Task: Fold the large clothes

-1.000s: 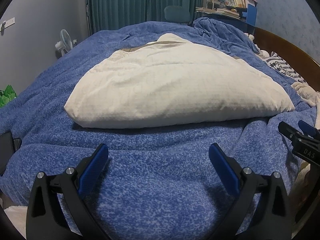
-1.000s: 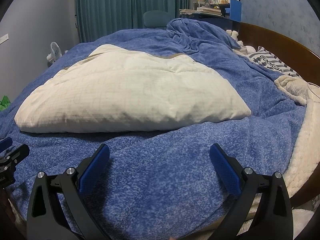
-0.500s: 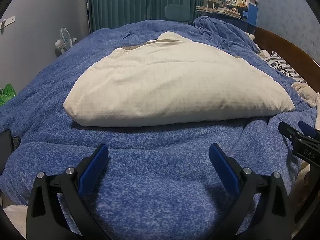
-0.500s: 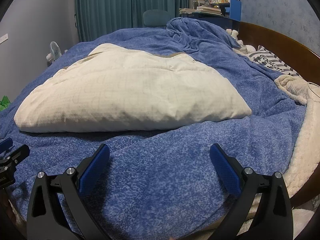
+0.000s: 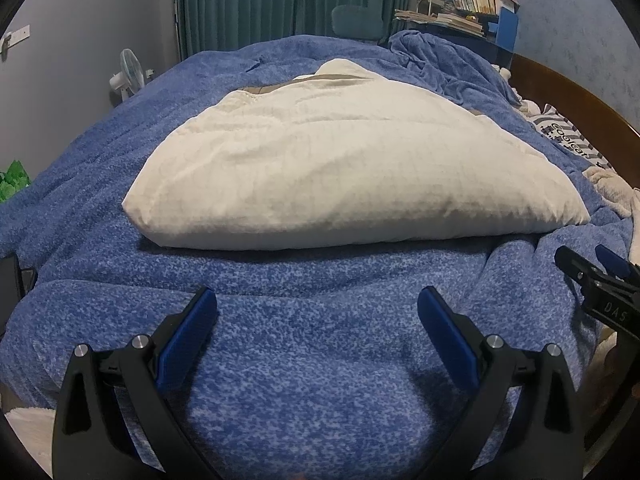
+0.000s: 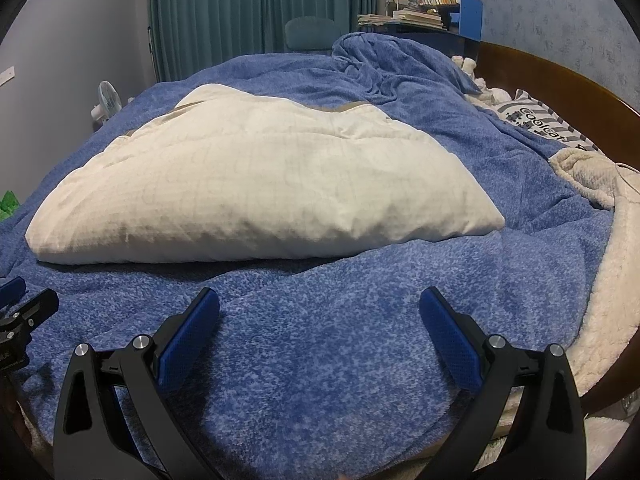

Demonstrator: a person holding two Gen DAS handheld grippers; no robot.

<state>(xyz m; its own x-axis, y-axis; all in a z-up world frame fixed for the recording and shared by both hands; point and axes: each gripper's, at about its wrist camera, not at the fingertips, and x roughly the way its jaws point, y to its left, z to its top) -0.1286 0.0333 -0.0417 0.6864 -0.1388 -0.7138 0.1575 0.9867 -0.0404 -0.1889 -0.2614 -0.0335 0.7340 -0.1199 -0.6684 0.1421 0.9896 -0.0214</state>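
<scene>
The left gripper (image 5: 318,312) is held with its blue pads wide apart, nothing between them, above the blue blanket (image 5: 312,364), and the right gripper (image 6: 320,312) is likewise spread and unloaded just beside it. The folded cream quilted garment (image 5: 340,176) is laid on that blanket ahead of both, apart from the fingertips, with the wooden headboard (image 6: 560,88) seen beyond on the right

The blanket (image 5: 320,360) is a speckled blue-and-white fleece, and the folded quilt (image 5: 352,172) on it is cream with a faint grid pattern and a tan edge. Both grippers have blue pads (image 6: 188,336) on black frames. Curtains (image 6: 260,8) are teal, the headboard (image 6: 560,88) brown. That striped pillow (image 6: 540,124) looks grey and white, I think.
</scene>
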